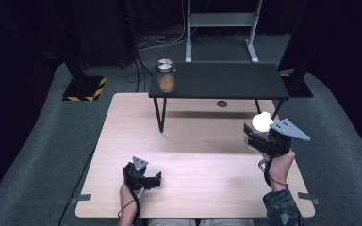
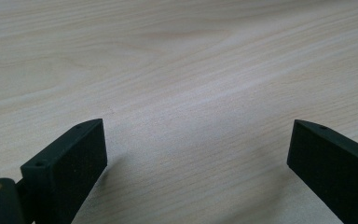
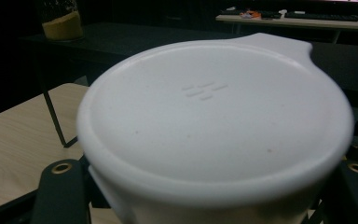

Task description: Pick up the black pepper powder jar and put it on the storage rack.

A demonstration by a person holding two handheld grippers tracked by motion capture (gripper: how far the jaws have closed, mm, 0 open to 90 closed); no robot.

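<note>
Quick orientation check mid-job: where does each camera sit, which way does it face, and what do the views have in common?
High view: above the person's side, looking forward and down on the wooden table; both forearms enter below, left claw and right claw.
Left gripper view: rides the left claw, facing the tabletop; jaws apart, nothing between them.
Right gripper view: rides the right claw, facing the white cup it clamps.
Shared: the jar on the black shelf shows in high and right views.

Both grippers are built in black w/ a grey three-cornered plate on top: left gripper (image 1: 158, 178), right gripper (image 1: 252, 134). Black cables are trailed along the forearms. A dark patterned sleeve (image 1: 283, 208), poss. camo, is worn on the right.
</note>
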